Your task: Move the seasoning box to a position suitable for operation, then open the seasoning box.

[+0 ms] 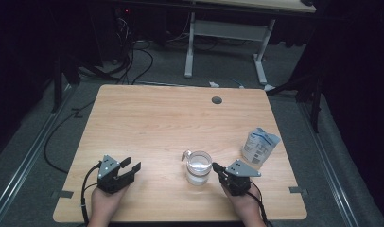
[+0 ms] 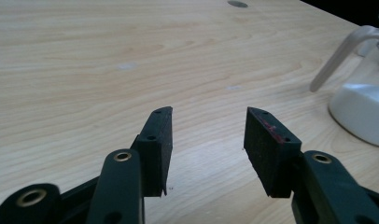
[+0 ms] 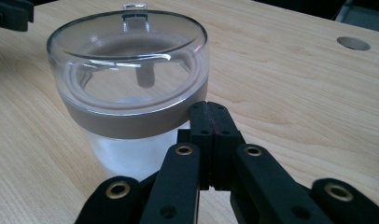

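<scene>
While right tool [image 3: 210, 109] sits shut, empty, touching jar [image 1: 198, 168] at table [image 1: 147, 118] front, nudge risks sliding or tipping it; left tool [image 2: 208, 135] open, empty, well apart.

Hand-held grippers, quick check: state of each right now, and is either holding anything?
Left hand-held gripper: open, nothing between the jaws.
Right hand-held gripper: closed, holding nothing, tips right beside the lidded clear jar.

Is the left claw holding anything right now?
No, in the left gripper view the left claw stands open with only the bare wooden table between its jaws.
</scene>
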